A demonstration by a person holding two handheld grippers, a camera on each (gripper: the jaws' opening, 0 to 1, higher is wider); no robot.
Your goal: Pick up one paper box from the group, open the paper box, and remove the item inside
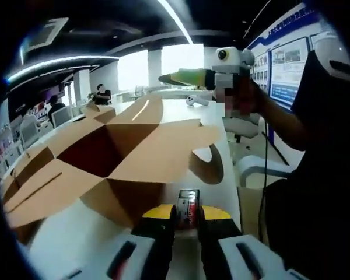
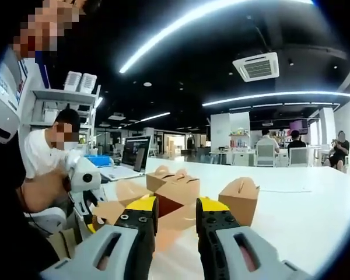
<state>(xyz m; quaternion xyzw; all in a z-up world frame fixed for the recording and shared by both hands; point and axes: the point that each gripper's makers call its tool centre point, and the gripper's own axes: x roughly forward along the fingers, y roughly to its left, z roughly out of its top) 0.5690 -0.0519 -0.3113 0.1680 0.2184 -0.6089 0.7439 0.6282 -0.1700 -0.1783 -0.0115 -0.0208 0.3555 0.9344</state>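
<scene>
An opened brown paper box (image 1: 114, 154) lies on the white table (image 1: 213, 125) with its flaps spread, right in front of my left gripper (image 1: 187, 217). That gripper's jaws are shut on a small red and silver item (image 1: 188, 205), just outside the box's near flap. My right gripper (image 1: 184, 77) is held high above the table in a hand, away from the box. In the right gripper view its jaws (image 2: 177, 219) stand open with nothing between them. The open box (image 2: 163, 216) lies beyond them, with the left gripper (image 2: 84, 181) at its left side.
Several closed paper boxes (image 2: 240, 201) (image 2: 174, 179) stand on the white table (image 2: 303, 216); more boxes (image 1: 99, 111) sit behind the open one. A laptop (image 2: 134, 154) is at the table's far left. A seated person (image 2: 49, 154) is close by, chairs and other people farther back.
</scene>
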